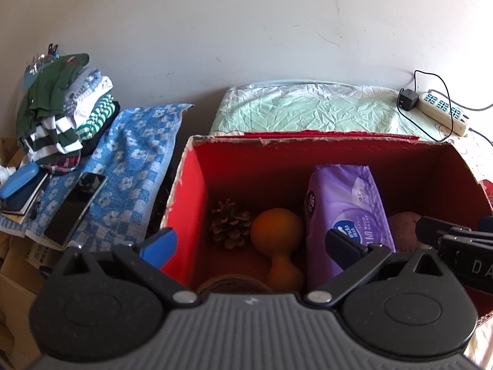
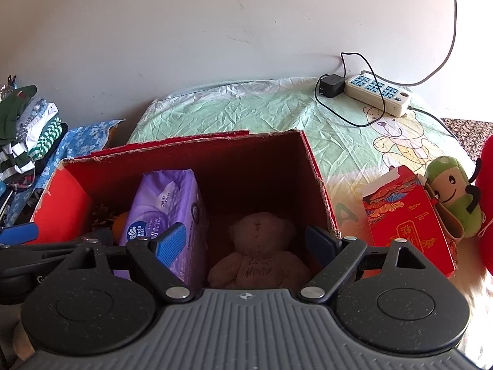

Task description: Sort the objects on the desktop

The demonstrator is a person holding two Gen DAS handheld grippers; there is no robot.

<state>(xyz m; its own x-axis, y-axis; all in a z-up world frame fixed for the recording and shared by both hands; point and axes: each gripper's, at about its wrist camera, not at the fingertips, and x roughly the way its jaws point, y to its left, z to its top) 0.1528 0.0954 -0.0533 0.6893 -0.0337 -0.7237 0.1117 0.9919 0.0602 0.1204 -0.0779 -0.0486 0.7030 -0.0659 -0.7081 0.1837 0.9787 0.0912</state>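
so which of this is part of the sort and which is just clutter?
Job:
red box, holding tissue pack, teddy bear, pine cone, orange dumbbell
red packet box and green plush, outside the box
left gripper, right gripper, both open and empty

Probably clutter:
power strip
folded clothes
phone
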